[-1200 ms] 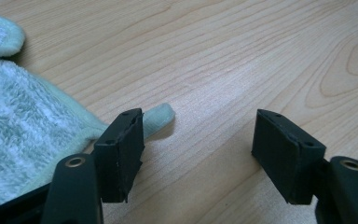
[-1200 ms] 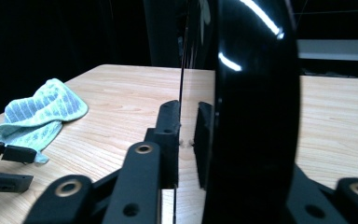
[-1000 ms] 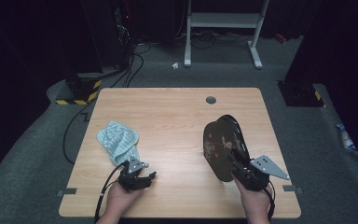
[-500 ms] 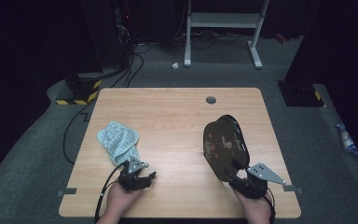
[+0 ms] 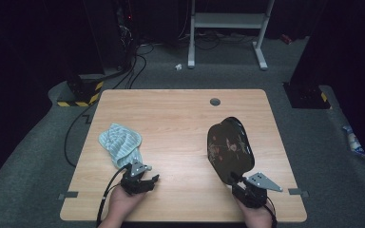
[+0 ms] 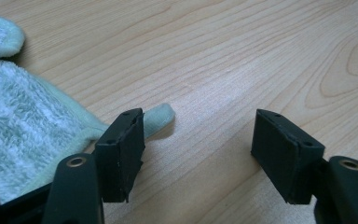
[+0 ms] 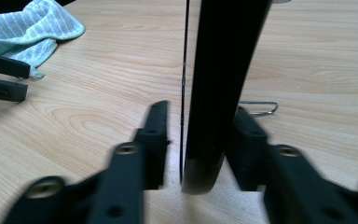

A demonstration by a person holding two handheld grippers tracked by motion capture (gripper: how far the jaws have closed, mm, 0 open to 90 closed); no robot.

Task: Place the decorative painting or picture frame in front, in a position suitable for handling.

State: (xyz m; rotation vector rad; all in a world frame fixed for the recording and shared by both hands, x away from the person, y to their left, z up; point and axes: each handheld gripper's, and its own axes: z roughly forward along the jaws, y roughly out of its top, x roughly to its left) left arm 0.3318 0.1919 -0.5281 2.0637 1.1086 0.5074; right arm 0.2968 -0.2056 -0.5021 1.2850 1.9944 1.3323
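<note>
- Right gripper (image 5: pixel 239 182): standing at the near right edge of the table, jaws closing about the lower rim of the dark lacquered tray (image 5: pixel 230 150). In the right gripper view one jaw appears to be touching the rim (image 7: pixel 205 172) while the other is standing just off it, so the grasp looks not yet firm; motion blur is making this hard to judge.
- Left gripper (image 5: pixel 145 179): resting near the front left edge, jaws parted and holding nothing. One pad (image 6: pixel 121 154) is sitting just beside a corner of the cloth.
- Dark lacquered tray: standing tilted on its edge on the table's right half, patterned face showing.
- Pale green striped cloth (image 5: pixel 120 144): lying crumpled on the left half, untouched.
- Wooden table (image 5: pixel 180 118): bearing both items.
- Progress: tray being taken up; cloth not yet lifted, any wiping remaining.
</note>
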